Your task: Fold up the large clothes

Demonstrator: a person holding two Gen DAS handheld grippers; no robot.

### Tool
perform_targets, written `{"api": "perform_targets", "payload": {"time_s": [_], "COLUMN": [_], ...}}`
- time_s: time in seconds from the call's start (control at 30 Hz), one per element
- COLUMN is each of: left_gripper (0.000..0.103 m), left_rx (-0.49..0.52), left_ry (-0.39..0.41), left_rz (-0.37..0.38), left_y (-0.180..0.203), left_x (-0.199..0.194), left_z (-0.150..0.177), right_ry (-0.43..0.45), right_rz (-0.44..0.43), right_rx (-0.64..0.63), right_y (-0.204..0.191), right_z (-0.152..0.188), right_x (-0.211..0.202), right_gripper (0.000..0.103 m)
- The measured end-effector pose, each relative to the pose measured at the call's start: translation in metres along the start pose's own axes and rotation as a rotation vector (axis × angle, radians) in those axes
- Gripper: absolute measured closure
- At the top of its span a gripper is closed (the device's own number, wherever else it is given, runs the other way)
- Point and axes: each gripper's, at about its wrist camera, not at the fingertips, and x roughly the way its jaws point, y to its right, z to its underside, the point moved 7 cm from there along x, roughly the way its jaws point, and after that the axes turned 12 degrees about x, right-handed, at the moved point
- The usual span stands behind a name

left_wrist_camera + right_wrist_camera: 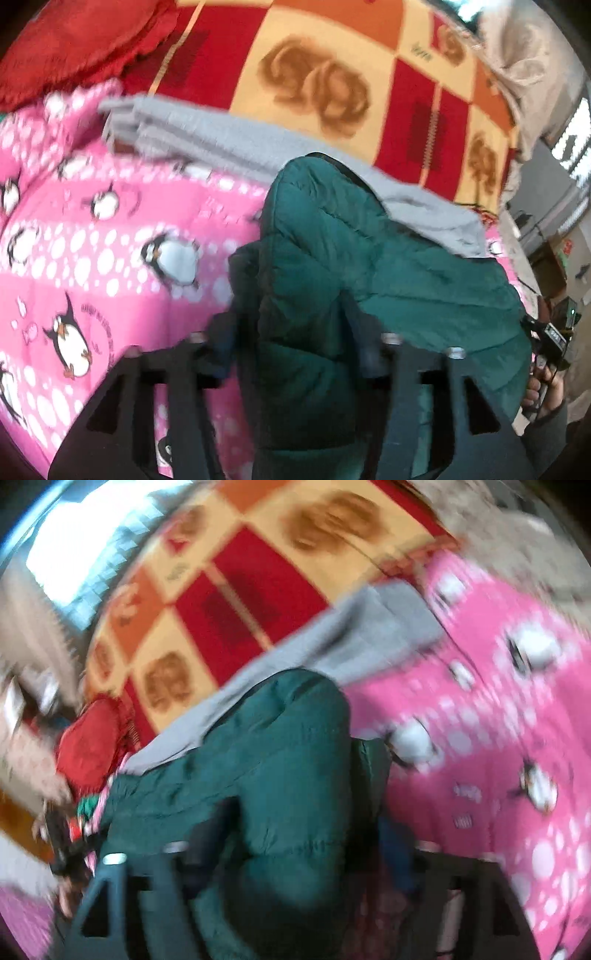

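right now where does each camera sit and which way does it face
Left wrist: on the left gripper, facing down its fingers at the green jacket between them; the person's other hand shows at right.
Right wrist: on the right gripper, tilted, facing the same jacket; only its fingers show clearly.
Shared: jacket, grey garment, pink penguin blanket, checked blanket.

Left tongs (291, 332) parted; right tongs (295, 834) parted wide.

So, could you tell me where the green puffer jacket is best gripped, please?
Probably at the green puffer jacket's raised, rounded fold nearest the camera, coming from above and in front with the jaws astride it: the ridge stands clear of the pink penguin blanket.
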Motion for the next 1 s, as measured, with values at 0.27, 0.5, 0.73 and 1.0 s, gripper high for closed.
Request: {"api": "perform_targets", "payload": {"time_s": [0.27,0.5,0.73,1.0], "left_gripper": [0.043,0.043,0.041,0.041], "left_rx": [-0.082,0.146,0.153,0.122], "left_ry": [0.075,0.142,-0.035,0.033], "left_rz": [-0.054,-0.107,-0.176,-0.164], "left_y": [-0.023,0.062,0.064,0.068], "left_x": [-0.041,-0.031,0.046,-0.012], "left_z": [-0.013,-0.052,-0.025,-0.028], "right_ry": [0.303,0.181,0.047,0.068], "right_rz": [0.108,0.131,0.266,0.292], "right_rx": [-0.103,-0.356,-0.349,-0.407], "right_y": [-0.025,-0.092,-0.063,-0.072], "right_z": [-0.015,0.030,0.034,0.041], "right_x": [-0.061,-0.008,0.039,0.027], "right_gripper": [0.020,0.008,0.000,0.001]}}
